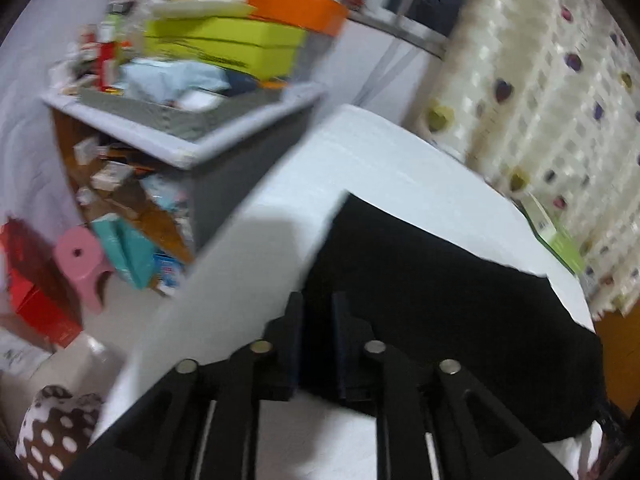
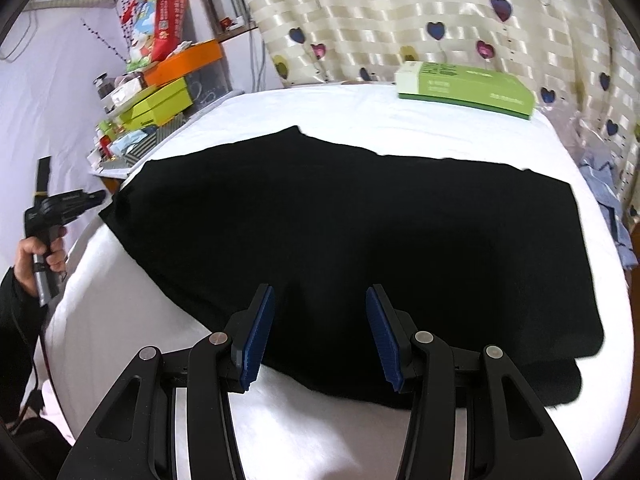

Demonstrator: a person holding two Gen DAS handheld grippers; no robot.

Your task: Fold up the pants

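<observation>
Black pants (image 2: 352,236) lie flat and folded over on a white-covered table (image 2: 360,116). My right gripper (image 2: 320,320) is open over the near edge of the pants, with blue pads (image 2: 260,336) on its fingers, holding nothing. My left gripper (image 1: 318,320) hovers over the left part of the pants (image 1: 440,300) in the blurred left wrist view, its fingers a narrow gap apart. In the right wrist view the left gripper (image 2: 94,196) is held by a hand off the table's left edge, clear of the pants.
A green box (image 2: 464,88) lies at the table's far edge by the heart-patterned curtain (image 2: 440,20). A cluttered shelf unit (image 1: 192,80) with orange and yellow boxes stands left of the table. A pink stool (image 1: 82,264) and red box are on the floor.
</observation>
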